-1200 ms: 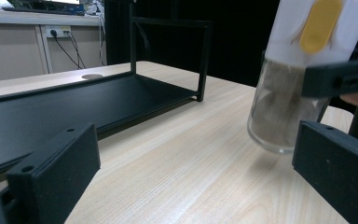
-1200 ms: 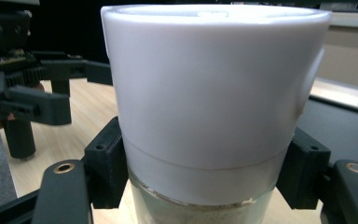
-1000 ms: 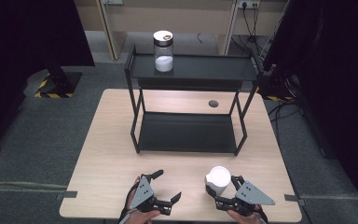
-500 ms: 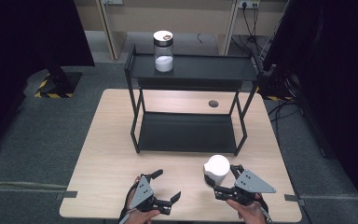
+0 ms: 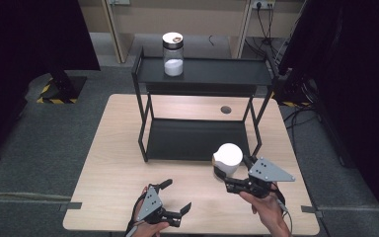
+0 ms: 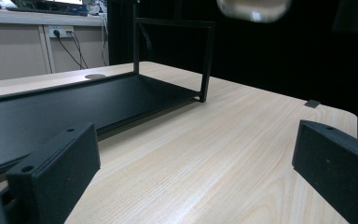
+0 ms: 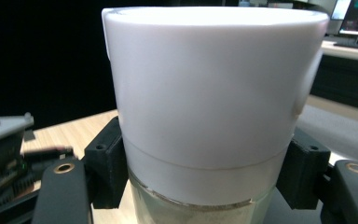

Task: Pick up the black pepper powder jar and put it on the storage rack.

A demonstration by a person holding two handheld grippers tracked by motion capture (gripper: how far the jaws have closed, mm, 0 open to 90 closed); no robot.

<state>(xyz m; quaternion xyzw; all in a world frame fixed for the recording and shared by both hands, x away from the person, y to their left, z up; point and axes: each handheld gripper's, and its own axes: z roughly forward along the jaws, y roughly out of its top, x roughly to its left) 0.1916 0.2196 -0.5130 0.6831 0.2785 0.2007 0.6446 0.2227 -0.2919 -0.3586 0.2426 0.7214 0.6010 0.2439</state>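
Observation:
A jar with a tall white lid hangs above the table's front right, just before the black rack. My right gripper is shut on it, and in the right gripper view its pads press the jar on both sides just below the lid; the glass underneath holds something pale. My left gripper rests low at the front edge, open, with nothing between its jaws. The lifted jar appears blurred at the top of the left gripper view.
A black two-tier rack stands mid-table; on the left of its top shelf is a clear jar with white contents. Behind the rack the wooden table has a round cable hole. Dark equipment flanks the table.
My right gripper has risen with the white-lidded jar and moved a little toward the rack. The left gripper has stayed where it was.

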